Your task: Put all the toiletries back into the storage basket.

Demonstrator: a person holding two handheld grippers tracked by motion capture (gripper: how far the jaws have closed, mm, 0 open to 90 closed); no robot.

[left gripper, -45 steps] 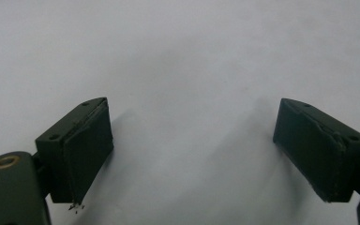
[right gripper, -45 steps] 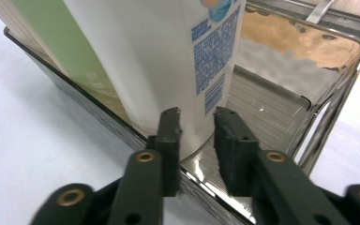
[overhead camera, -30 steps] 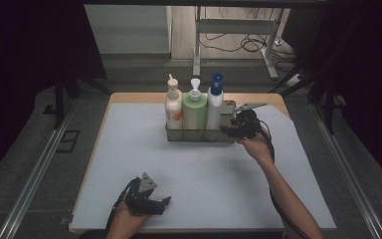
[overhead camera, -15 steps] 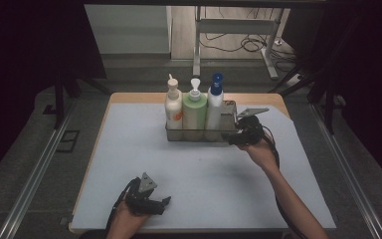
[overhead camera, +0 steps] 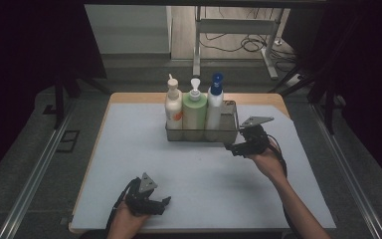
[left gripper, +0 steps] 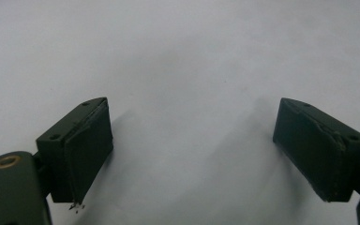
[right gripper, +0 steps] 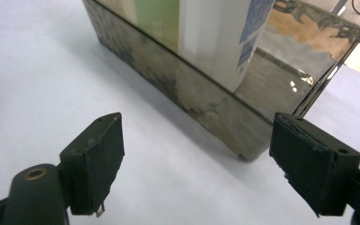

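The right tool (overhead camera: 235, 147), jaws just opened with nothing between them, is held beside the caddy (overhead camera: 227, 133) of bottles at the desk's (overhead camera: 129, 144) far side; the left tool (overhead camera: 160, 204) rests apart, empty.

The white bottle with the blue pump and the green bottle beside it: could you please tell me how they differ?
The blue-pump bottle has a white body; the green bottle has a pale green one. The blue-pump bottle's pump is blue, the green bottle's white. The blue-pump bottle is slimmer and reaches higher. It stands at the right end of the row, the green bottle in the middle. Both stand upright in the same rack.
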